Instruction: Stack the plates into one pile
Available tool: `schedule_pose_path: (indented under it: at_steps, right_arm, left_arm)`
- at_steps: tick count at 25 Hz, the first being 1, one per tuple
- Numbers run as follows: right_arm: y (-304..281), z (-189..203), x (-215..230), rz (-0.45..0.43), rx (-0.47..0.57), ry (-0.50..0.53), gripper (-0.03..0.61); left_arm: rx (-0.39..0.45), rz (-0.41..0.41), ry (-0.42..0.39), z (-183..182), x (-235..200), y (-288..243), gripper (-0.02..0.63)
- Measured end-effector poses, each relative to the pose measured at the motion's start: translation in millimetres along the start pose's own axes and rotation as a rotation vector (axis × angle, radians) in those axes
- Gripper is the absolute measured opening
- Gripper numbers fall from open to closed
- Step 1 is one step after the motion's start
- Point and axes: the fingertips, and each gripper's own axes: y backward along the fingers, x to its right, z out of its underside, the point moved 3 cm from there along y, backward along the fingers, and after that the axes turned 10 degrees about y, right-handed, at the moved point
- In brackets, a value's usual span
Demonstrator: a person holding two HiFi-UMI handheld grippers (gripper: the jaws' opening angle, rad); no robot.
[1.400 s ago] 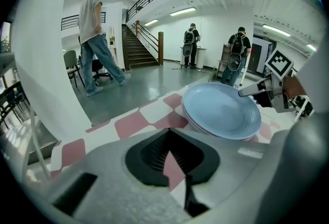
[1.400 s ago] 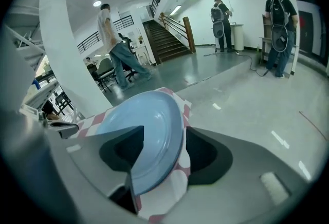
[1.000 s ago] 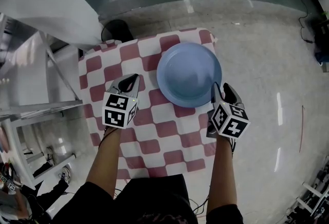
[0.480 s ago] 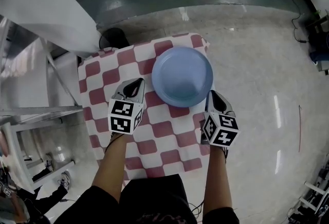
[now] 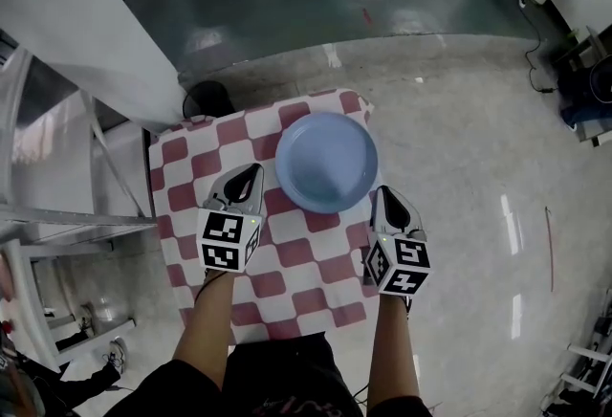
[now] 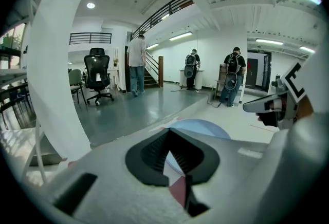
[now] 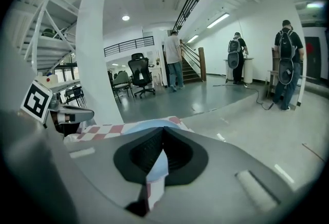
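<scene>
A pale blue plate [image 5: 326, 162] lies on the far right part of the red-and-white checked table [image 5: 191, 178]; whether it is one plate or a pile does not show. My left gripper [image 5: 251, 174] hovers just left of the plate, shut and empty. On the plate's near right my right gripper [image 5: 385, 195] is also shut, holding nothing. In the left gripper view the closed jaws [image 6: 169, 153] point at the plate [image 6: 198, 128]. The right gripper view shows its closed jaws [image 7: 163, 153] with the plate [image 7: 146, 126] beyond them.
A black round object [image 5: 208, 99] stands on the floor behind the table. A white slanted column [image 5: 86, 23] and metal shelving [image 5: 57, 214] are to the left. Glossy floor lies to the right. People [image 6: 137, 63] and an office chair [image 6: 97, 76] are far off.
Both grippers have lifted and drawn back from the plate toward the table's near edge. The right gripper no longer reaches the plate's rim. The plate stays put.
</scene>
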Motion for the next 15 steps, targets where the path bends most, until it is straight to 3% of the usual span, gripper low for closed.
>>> schedule_pose_path:
  at_steps: [15]
  right_arm:
    - [65.5,-72.7,-1.6,0.024,0.166,0.011,0.011]
  left_arm:
    - [0.1,-0.01,-0.036,-54.1,23.9,62.2,-0.002]
